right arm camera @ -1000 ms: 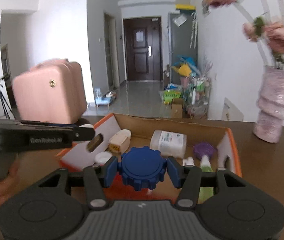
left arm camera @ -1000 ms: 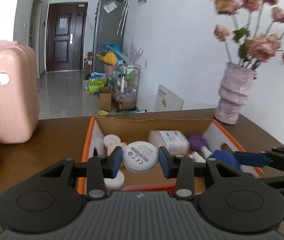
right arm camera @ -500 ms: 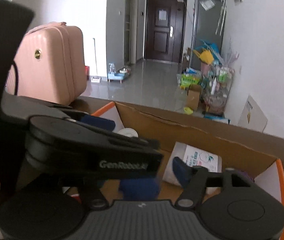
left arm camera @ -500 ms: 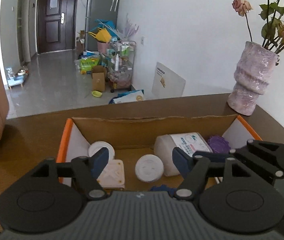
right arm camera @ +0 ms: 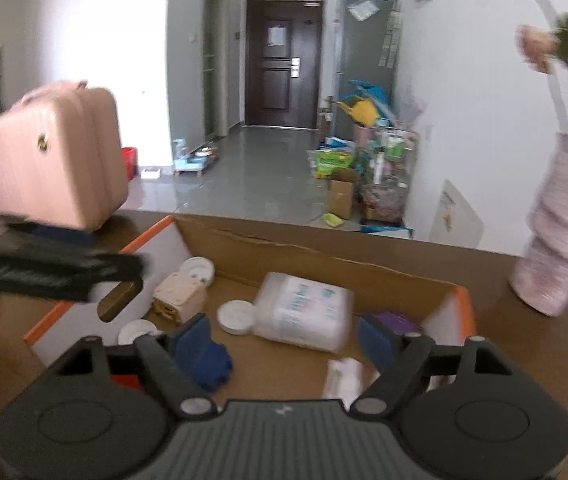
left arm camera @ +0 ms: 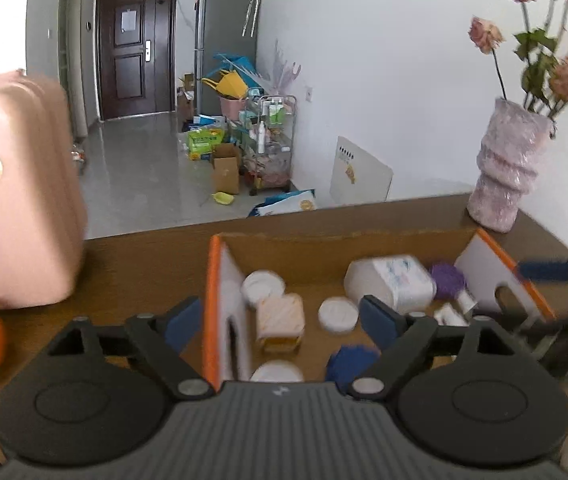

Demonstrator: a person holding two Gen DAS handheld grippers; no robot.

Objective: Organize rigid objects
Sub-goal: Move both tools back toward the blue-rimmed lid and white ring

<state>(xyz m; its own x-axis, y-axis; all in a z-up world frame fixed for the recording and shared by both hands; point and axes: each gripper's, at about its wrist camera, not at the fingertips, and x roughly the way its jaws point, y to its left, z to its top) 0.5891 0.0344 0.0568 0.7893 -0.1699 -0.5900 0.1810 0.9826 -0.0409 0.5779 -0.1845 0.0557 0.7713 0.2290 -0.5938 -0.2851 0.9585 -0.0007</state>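
Both the left gripper [left arm camera: 272,318] and right gripper [right arm camera: 287,338] hang over the orange-edged cardboard box [left arm camera: 210,280], jaws opening with nothing between them; the knobbly blue plastic cap [right arm camera: 214,362] lies inside, so draw back clear of the box walls

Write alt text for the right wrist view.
The right gripper, jaws opening and empty, hangs over an orange-edged cardboard box holding a white plastic bottle, a blue ridged cap and a white round lid.
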